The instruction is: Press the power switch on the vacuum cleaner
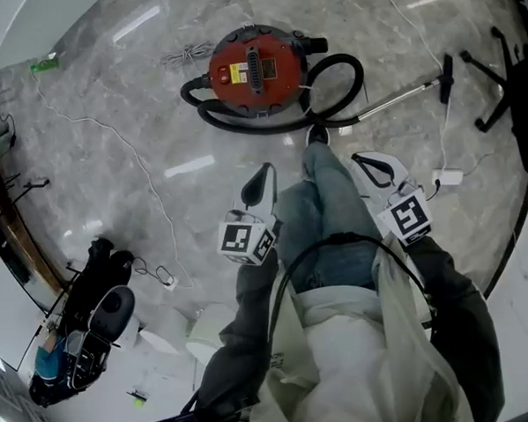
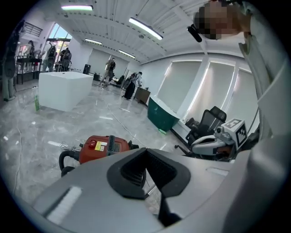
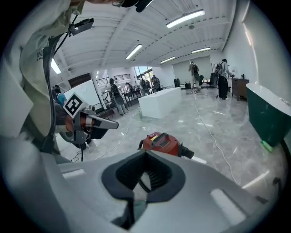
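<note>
Nearest to us, the left gripper [image 1: 264,172] [image 2: 145,150] has its jaws clenched together, with nothing caught between the dark pads. The right gripper [image 1: 358,159] [image 3: 145,154] is pressed shut the same way and is just as empty. Both are held in the air above the floor. Behind each set of fingers sits its marker cube [image 1: 246,239], back toward our sleeves.

Between the two pairs of fingers our leg [image 1: 325,202] in blue jeans reaches forward. Its shoe [image 1: 317,134] is planted just ahead of the fingertips.

Ahead of both grippers, well apart from the fingertips, the vacuum cleaner [image 1: 255,74] [image 2: 102,148] [image 3: 161,142] sits on the grey marble floor [image 1: 155,158]. It is a round red canister. In the left gripper view its lid shows a round red button [image 2: 92,144] beside a yellow label [image 2: 101,146] — neither gripper touches it.

A black hose [image 1: 349,69] loops round the canister on the side nearer the right fingers, and a metal wand [image 1: 399,97] runs off beyond them. A coiled cord [image 1: 185,55] lies past the canister, on the left fingers' side.

Far beyond the fingertips stand a white counter block [image 2: 66,88] [image 3: 159,102] and a dark green counter [image 2: 163,113] — with people walking in the background.
</note>
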Available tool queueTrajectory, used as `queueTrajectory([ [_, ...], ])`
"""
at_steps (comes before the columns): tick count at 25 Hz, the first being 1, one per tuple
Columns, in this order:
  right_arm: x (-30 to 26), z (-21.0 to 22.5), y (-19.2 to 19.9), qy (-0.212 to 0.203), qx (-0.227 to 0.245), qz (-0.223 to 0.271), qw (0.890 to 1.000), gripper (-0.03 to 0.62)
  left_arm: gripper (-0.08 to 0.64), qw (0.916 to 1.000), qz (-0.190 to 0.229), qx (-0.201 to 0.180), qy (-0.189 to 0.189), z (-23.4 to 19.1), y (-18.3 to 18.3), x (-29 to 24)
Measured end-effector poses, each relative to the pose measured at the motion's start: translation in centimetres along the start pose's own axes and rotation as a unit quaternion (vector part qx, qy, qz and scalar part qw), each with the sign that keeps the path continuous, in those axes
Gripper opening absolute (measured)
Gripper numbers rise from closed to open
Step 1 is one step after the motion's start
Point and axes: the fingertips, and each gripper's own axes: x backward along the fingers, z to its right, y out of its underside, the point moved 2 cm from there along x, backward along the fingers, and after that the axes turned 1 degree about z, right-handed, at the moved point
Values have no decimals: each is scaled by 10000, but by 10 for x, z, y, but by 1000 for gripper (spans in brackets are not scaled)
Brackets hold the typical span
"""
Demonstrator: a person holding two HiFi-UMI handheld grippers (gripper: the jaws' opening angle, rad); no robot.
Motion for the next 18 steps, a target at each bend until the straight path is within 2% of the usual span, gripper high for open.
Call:
queueTrajectory([
  [4, 58, -11, 6, 89, -149, -24, 9998, 2, 5, 9993, -31, 174, -332, 14, 11, 58],
  [7, 112, -18, 21, 278, -182, 23, 9994, 2, 5, 9973, -1, 108, -722, 31, 33, 111],
  [11, 170, -25, 27, 349, 121, 203, 9991, 2, 5, 9925, 464, 84, -1124, 77, 45, 159],
  [15, 213, -41, 17, 18, 666, 468, 9967, 2, 5, 9839, 1025, 350, -1424, 135, 72, 188],
  [18, 252, -56, 25, -46, 890, 530, 9946, 2, 5, 9788, 1250, 574, -1517, 183, 98, 210],
])
